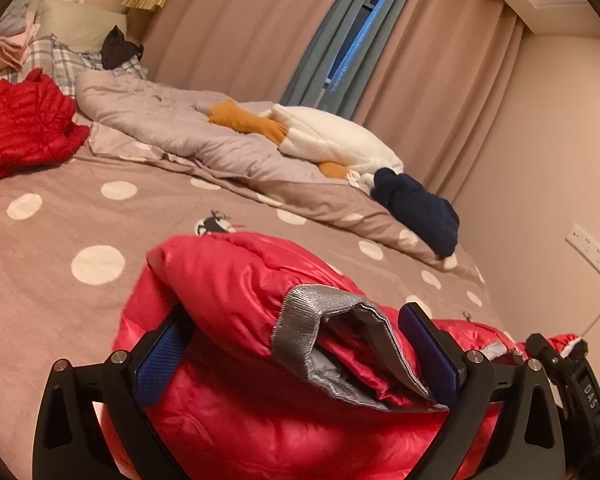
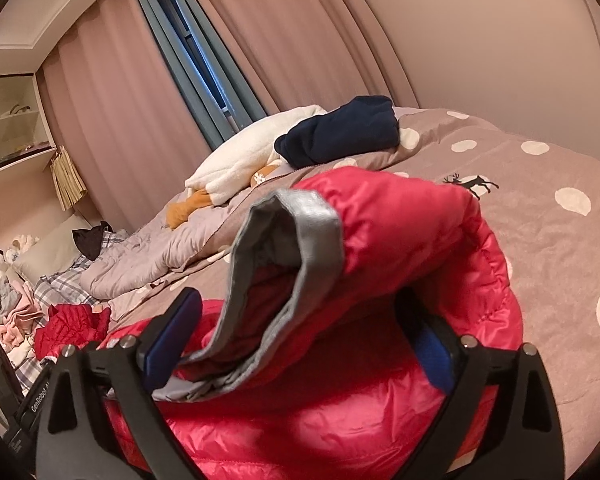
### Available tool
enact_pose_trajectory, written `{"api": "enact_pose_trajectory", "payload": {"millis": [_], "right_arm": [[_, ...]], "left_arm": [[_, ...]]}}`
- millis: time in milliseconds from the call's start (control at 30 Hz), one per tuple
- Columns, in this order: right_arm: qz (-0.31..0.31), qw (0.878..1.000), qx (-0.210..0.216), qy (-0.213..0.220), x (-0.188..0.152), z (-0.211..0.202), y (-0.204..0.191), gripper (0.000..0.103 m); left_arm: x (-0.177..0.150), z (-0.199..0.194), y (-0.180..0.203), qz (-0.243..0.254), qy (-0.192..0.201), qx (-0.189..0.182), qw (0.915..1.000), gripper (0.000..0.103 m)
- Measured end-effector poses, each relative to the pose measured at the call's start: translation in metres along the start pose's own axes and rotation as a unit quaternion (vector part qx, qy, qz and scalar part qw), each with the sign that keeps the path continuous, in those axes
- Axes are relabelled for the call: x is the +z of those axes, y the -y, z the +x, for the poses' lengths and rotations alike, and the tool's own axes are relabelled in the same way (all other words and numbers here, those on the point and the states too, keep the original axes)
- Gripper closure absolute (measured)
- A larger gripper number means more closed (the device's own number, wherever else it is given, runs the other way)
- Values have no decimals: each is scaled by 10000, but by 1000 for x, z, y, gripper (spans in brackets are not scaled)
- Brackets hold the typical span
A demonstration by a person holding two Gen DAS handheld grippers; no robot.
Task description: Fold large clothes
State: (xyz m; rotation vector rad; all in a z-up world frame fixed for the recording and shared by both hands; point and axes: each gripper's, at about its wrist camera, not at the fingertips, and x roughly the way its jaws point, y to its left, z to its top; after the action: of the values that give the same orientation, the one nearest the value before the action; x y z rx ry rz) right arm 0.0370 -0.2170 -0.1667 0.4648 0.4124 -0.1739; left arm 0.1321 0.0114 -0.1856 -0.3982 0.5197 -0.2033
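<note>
The pink-red down jacket (image 1: 236, 280) lies bunched on the polka-dot bed (image 1: 60, 220), near the foot edge, and both tools have a sleeve end lifted off it. The left tool (image 1: 300, 364) is clamped on one sleeve, with the silver-grey cuff (image 1: 312, 316) sticking up between its blue pads (image 1: 158, 364). The right tool (image 2: 300, 340) is clamped on the other sleeve, whose grey cuff (image 2: 296, 236) gapes open above the jaws.

The likely trouble is slippage. The shell looks slick and puffy, so a thick wad between the pads may creep out if either sleeve is pulled sideways too fast. The right grip seems to sit below the cuff rather than on it, so the end could flop and fold crookedly. Trapped air may also spring the sleeves back open once laid across the body. The second red jacket (image 1: 24, 128), folded navy garment (image 1: 420, 208) and white plush toy (image 1: 332, 140) lie well apart, so snagging them looks unlikely.
</note>
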Motion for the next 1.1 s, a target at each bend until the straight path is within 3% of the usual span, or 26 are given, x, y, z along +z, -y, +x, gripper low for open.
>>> {"api": "enact_pose_trajectory", "payload": {"millis": [600, 867, 1100], "right_arm": [[-78, 10000, 54, 27, 10, 10, -5, 0], [-88, 9998, 115, 103, 18, 6, -8, 0], [-51, 9995, 271, 125, 24, 5, -2, 0]], "left_arm": [[14, 4, -23, -307, -39, 68, 9995, 1], [20, -3, -23, -83, 168, 185, 9997, 1], [22, -2, -33, -295, 107, 2, 9995, 1]]}}
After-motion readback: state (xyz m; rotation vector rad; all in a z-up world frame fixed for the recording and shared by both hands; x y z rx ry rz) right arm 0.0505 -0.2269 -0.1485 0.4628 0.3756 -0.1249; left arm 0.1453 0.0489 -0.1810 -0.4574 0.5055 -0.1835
